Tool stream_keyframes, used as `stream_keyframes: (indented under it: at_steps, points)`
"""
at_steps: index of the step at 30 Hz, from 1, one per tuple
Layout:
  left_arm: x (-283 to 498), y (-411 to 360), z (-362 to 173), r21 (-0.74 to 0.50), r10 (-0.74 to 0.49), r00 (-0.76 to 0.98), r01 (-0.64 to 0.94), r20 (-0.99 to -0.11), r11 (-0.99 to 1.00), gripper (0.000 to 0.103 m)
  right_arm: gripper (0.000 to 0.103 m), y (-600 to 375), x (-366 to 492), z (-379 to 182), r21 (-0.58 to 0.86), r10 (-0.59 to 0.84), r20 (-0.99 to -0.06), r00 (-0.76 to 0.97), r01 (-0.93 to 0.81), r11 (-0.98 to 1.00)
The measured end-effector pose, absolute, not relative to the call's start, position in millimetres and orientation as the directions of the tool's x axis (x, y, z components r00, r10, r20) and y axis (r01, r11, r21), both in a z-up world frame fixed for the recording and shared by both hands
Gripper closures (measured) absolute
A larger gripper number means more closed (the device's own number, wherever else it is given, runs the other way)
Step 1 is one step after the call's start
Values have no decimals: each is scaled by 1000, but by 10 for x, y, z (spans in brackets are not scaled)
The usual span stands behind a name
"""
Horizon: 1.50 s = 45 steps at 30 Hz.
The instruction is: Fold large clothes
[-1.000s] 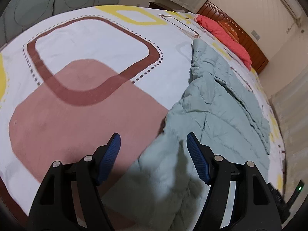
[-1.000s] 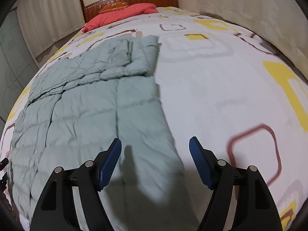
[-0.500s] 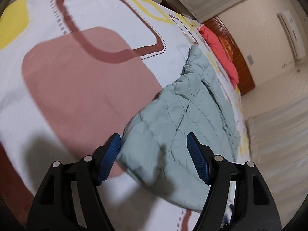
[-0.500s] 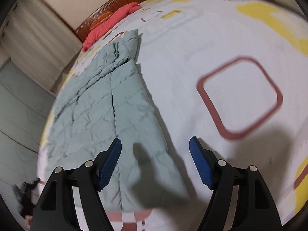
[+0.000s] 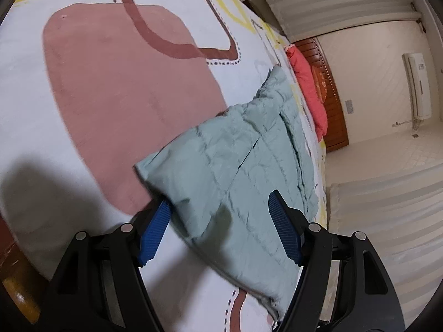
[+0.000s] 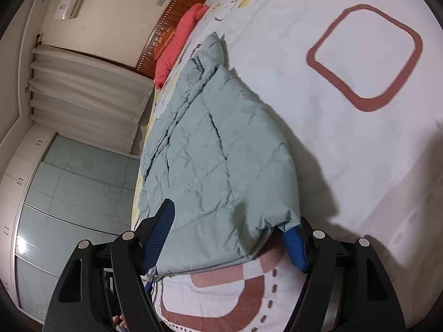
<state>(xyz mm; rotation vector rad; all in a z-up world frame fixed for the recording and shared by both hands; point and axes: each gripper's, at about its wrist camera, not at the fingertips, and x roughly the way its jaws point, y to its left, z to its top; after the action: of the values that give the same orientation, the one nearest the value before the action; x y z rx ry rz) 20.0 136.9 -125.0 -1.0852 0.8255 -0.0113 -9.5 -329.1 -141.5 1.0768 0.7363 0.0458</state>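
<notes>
Both claws — left claw, right claw — spread apart, now straddle the quilt corners.

quilted jacket: matt crinkled cloth | bedsheet: smooth printed cloth | headboard: glossy wood

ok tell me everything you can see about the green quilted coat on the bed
The green quilted coat is pale, puffy and creased, lying lengthwise on the patterned bedsheet toward the red pillow. Its near hem corners sit between the open jaws of the left hand-held gripper and right hand-held gripper, one blue pad tucked underneath each.
</notes>
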Motion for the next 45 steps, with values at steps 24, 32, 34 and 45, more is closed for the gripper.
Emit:
stream_keyframes:
  at_steps: [24, 32, 34, 45]
  points:
    - [128, 1628, -1191, -715, -262, 715, -454, -649, 532, 33, 37, -3398, -165, -1424, 762, 283, -573, 769, 372, 531]
    - [244, 1508, -1302, -772, -357, 723, -380, -591, 509, 49, 37, -3321, -138, -1430, 771, 318, -560, 765, 341, 539]
    - [246, 1488, -1307, -776, -363, 724, -372, -586, 510, 52, 38, -3317, -144, -1430, 772, 317, -558, 767, 340, 537]
    - [405, 1273, -1267, -765, -423, 706, -261, -567, 589, 96, 97, -3326, -29, -1494, 781, 340, -542, 768, 312, 541]
